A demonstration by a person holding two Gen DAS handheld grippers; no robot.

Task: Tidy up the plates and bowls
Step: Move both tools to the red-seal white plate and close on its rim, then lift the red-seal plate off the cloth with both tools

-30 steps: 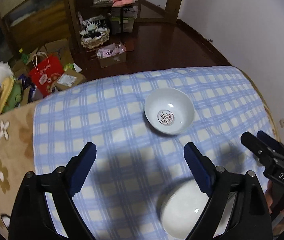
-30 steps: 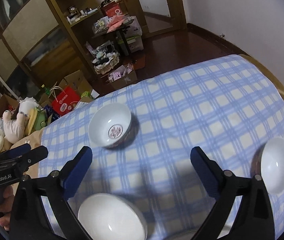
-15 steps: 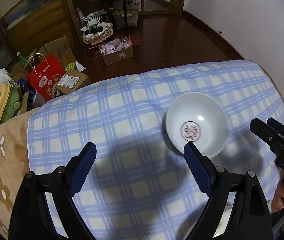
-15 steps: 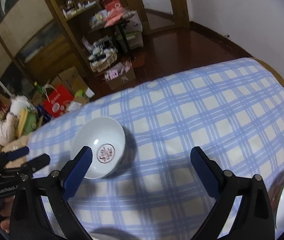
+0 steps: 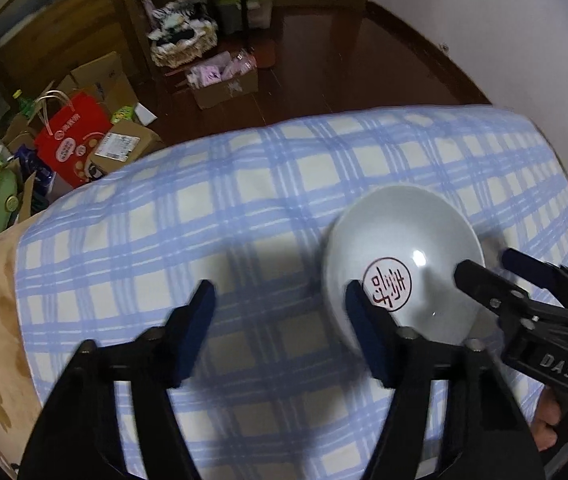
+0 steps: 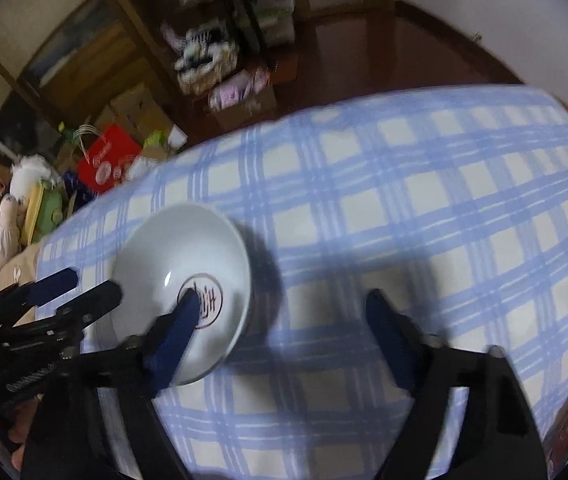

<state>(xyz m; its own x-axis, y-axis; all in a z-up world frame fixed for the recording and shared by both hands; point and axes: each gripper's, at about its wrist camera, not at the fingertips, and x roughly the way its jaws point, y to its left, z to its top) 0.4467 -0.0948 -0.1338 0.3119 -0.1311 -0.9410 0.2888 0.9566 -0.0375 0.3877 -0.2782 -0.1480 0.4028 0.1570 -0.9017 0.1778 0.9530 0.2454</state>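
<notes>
A white bowl (image 5: 402, 264) with a red seal mark in its bottom sits upright on the blue checked cloth (image 5: 220, 220) of the worktop, toward its far edge. Both the left hand-held gripper (image 5: 280, 308) and the right hand-held gripper (image 6: 280, 312) are released and empty, closing in on it from either side. This looks like the approach to a pickup. Next, one gripper must straddle the rim and clench without tipping the bowl.

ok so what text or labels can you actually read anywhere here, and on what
"DAS": white letters on the right gripper body, left wrist view.
Red seal character inside the bowl: visible, not legible to me.
Red paper bag print: too small.
Cardboard box label: too small.
</notes>
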